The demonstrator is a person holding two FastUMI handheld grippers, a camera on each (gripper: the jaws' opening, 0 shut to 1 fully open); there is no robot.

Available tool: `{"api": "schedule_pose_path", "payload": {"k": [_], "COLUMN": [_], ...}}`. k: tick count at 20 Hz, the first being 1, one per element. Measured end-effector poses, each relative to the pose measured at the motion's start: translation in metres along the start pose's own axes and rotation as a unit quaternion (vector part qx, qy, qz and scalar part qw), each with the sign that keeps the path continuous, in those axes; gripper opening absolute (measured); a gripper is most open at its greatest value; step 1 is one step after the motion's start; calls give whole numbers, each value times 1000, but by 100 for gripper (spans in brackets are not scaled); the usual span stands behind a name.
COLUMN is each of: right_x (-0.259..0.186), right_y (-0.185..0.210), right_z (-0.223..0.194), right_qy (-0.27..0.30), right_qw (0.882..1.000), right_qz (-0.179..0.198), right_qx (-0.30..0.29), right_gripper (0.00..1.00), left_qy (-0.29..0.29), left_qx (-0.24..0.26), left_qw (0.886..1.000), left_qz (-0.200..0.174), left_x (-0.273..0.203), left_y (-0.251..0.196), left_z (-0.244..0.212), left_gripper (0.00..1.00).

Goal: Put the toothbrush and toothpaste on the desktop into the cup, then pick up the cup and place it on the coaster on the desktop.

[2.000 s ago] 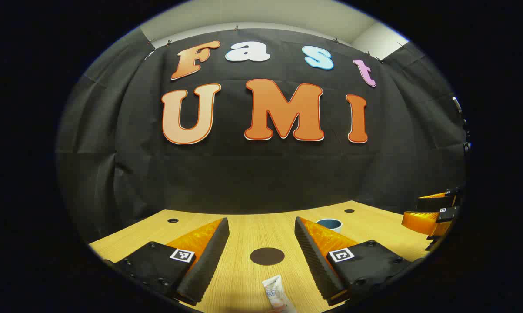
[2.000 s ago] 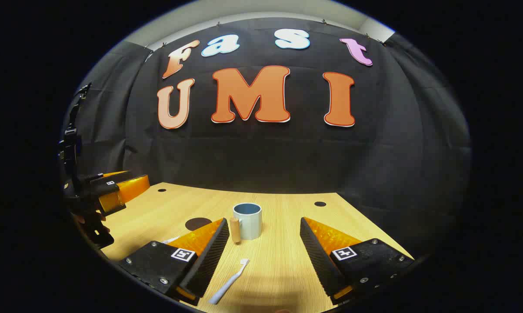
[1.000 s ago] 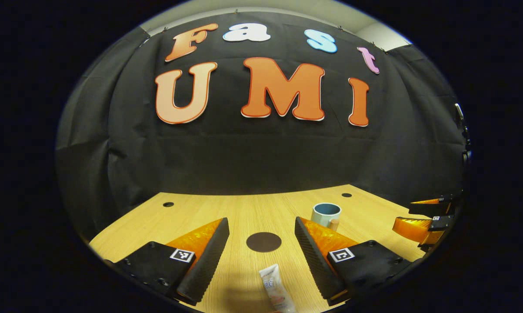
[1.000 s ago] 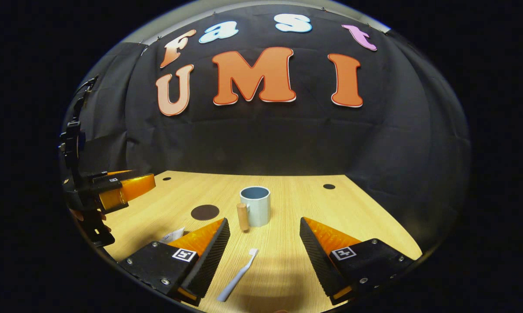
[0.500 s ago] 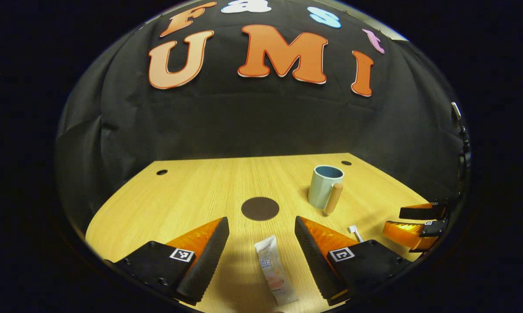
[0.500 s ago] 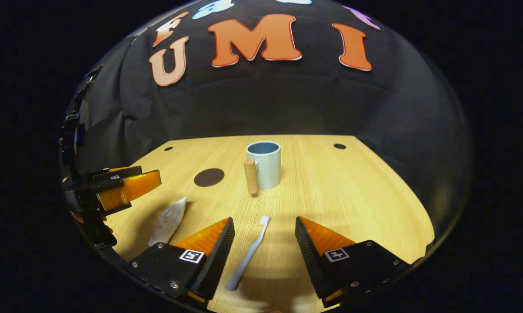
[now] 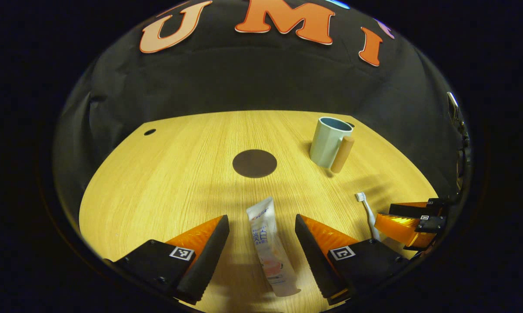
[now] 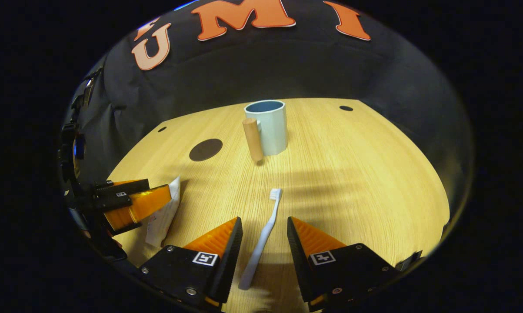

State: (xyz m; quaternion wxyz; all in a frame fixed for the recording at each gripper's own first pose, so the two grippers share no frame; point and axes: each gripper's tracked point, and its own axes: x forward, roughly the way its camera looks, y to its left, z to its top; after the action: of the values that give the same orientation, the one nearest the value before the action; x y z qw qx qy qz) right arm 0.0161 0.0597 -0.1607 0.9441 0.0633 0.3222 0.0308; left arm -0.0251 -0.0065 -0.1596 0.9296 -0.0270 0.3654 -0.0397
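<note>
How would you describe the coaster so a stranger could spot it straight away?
Look at the wooden desktop, toward its middle, left of the pale blue cup. The coaster is a flat dark brown disc lying just beyond the toothpaste tube. It is far larger than the small dark holes near the desk's edges.

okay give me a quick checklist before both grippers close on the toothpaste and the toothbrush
1. Toothpaste lies between the left gripper fingers: ok, jaws open on either side of the tube.
2. Toothbrush handle lies between the right gripper fingers: ok, jaws open and straddling it.
3. Fingers low enough to pinch: cannot tell, height above the desktop is unclear.
4. Cup upright with its mouth open: ok, nothing seen inside it.
5. Coaster free for the cup later: ok, bare dark disc, cup stands apart from it.
6. Grippers apart from each other: ok, each works its own item.
</note>
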Motion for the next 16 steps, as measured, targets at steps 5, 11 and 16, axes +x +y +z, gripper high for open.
{"api": "schedule_pose_path", "payload": {"k": [5,11,16], "right_x": [-4,-5,6], "right_y": [2,7,14], "right_z": [-4,7,7], "right_qy": [24,33,28], "right_qw": [1000,999,998], "right_qz": [-13,-43,-49], "right_qx": [12,2,-2], "right_gripper": [49,25,14], "left_qy": [27,45,47], "left_qx": [-12,5,-5], "left_qw": [1000,999,998], "left_qz": [0,15,37], "left_x": [10,14,9], "left_y": [-7,-6,-1], "left_z": [-14,-27,-29], "left_gripper": [97,85,65]}}
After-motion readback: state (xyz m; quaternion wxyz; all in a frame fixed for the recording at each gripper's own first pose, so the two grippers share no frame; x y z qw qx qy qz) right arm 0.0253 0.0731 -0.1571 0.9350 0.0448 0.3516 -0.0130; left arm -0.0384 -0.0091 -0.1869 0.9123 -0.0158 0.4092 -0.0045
